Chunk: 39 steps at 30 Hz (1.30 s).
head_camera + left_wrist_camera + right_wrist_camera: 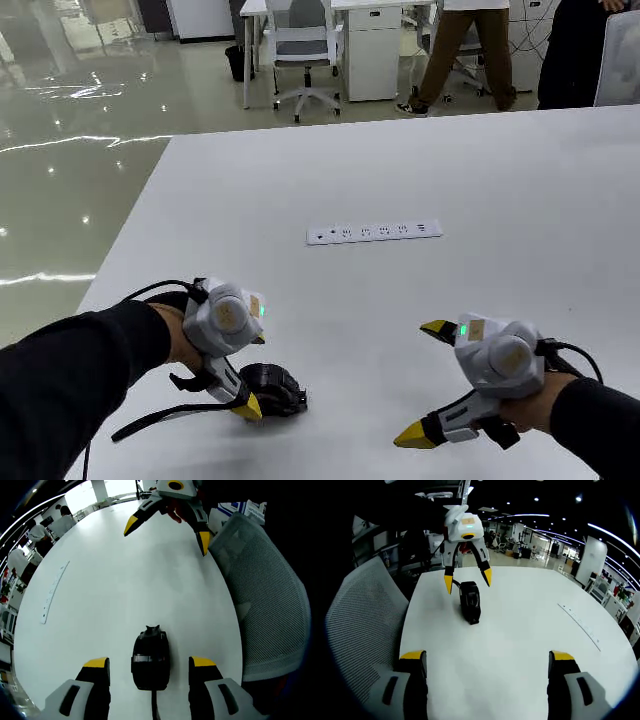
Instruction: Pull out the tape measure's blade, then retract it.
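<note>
Above the white surface [420, 170], the right tongs [424, 382] are held apart, well off. The left tongs [149, 663], also apart, are set astride the tape measure [150, 656] near the front-left corner, unclamped. Its long axis is aligned with them, blade end seemingly facing the right tongs.

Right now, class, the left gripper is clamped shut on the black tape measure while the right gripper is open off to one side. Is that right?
No. The left gripper is open, jaws either side of the tape measure with gaps, as the left gripper view shows. The right gripper is indeed open, off to one side.
</note>
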### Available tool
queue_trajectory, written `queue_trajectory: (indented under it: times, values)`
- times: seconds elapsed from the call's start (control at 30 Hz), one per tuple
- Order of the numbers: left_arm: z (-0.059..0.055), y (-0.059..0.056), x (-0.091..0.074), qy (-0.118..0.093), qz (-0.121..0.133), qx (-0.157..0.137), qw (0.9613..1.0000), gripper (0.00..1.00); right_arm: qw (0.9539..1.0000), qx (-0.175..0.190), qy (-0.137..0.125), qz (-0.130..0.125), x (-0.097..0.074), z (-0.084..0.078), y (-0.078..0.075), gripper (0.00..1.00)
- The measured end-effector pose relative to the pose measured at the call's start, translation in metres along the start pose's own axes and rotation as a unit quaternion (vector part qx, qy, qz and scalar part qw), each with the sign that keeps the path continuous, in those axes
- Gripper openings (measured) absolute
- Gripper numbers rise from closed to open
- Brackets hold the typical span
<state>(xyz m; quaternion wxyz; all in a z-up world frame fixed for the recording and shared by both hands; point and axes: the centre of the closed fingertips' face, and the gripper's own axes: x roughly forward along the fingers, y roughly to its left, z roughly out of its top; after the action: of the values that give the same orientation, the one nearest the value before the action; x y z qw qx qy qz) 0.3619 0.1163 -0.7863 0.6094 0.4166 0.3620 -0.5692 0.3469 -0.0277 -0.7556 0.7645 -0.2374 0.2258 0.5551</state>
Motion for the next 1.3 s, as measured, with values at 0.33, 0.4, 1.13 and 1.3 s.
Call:
queue_trajectory:
  times: [0.33, 0.4, 1.13, 1.3]
  values:
    - [-0.011, 0.006, 0.015, 0.025, 0.007, -0.034, 0.9991, 0.32, 0.9981, -0.022, 0.014, 0.057, 0.053, 0.022, 0.006, 0.84]
    - [-0.01, 0.0, 0.02, 0.029, -0.003, -0.015, 0.9995, 0.31, 0.9975, -0.02, 0.017, 0.066, 0.062, 0.022, 0.007, 0.81]
    - [-0.01, 0.0, 0.021, 0.033, 0.009, -0.036, 0.9988, 0.3, 0.9872, -0.063, 0.08, 0.122, 0.138, 0.007, 0.028, 0.27]
    - [-0.01, 0.001, 0.021, 0.02, 0.01, -0.044, 0.9988, 0.3, 0.9873, -0.067, 0.076, 0.122, 0.146, 0.01, 0.028, 0.12]
